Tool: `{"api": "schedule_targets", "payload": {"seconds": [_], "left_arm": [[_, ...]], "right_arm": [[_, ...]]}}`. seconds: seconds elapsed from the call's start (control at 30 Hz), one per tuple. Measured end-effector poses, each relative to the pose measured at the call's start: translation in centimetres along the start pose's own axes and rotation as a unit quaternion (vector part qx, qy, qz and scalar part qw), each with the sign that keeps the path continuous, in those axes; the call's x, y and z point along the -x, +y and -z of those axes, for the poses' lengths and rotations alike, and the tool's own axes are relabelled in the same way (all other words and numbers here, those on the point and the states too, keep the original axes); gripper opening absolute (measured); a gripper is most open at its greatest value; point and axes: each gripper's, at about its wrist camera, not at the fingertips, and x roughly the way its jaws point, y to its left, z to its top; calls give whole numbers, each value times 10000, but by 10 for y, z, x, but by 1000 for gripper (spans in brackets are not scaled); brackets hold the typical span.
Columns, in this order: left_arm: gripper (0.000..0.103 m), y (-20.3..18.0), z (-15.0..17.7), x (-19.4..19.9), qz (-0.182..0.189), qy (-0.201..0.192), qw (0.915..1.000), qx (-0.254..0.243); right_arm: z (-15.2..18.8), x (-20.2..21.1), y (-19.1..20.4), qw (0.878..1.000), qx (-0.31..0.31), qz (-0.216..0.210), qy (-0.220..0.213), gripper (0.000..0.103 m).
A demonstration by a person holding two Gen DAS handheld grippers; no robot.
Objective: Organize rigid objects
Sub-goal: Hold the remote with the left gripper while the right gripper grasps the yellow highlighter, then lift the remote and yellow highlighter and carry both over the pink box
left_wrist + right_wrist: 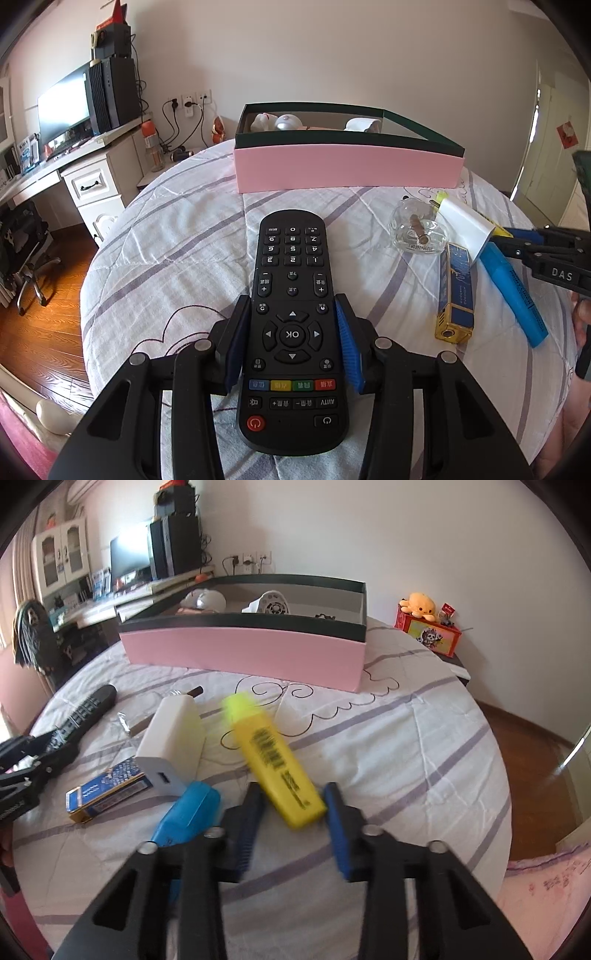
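Left wrist view
Left gripper (293,343): pinching the remote (293,325) across its width, at the centre of the frame.
Remote axis: runs up the frame towards the pink box (347,168), over the bed (166,258).
Right gripper (524,254): at the right edge, by the blue highlighter (513,295).

Right wrist view
Right gripper (291,812): jaws drawn in around the near end of the yellow highlighter (273,760); blur hides whether both pads press it.
Highlighter axis: slants to the upper left, towards the box (243,650).
Nearer hand: the right, in my judgement.
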Motion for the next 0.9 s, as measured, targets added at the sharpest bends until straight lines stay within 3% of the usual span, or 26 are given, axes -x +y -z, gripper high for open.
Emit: {"api": "schedule_targets", "payload": {"seconds": [0.23, 0.4, 0.6, 0.7, 0.77, 0.9], "left_arm": [[45, 0, 0, 0, -5, 2, 10000, -2], [45, 0, 1, 0, 10, 5, 10000, 22], [45, 0, 0, -1, 15, 8, 10000, 22], [45, 0, 0, -1, 16, 13, 10000, 26], [45, 0, 0, -1, 22, 18, 10000, 23], [45, 0, -1, -1, 27, 38, 10000, 37]], "right_arm": [[14, 17, 7, 9992, -388, -65, -37, 24], [1, 7, 9, 9996, -290, 37, 48, 38], [-19, -13, 14, 9996, 12, 151, 249, 39], [-19, -17, 15, 9996, 52, 165, 223, 37], [-15, -12, 14, 9997, 36, 171, 156, 27], [0, -1, 11, 9998, -67, 180, 74, 26]]}}
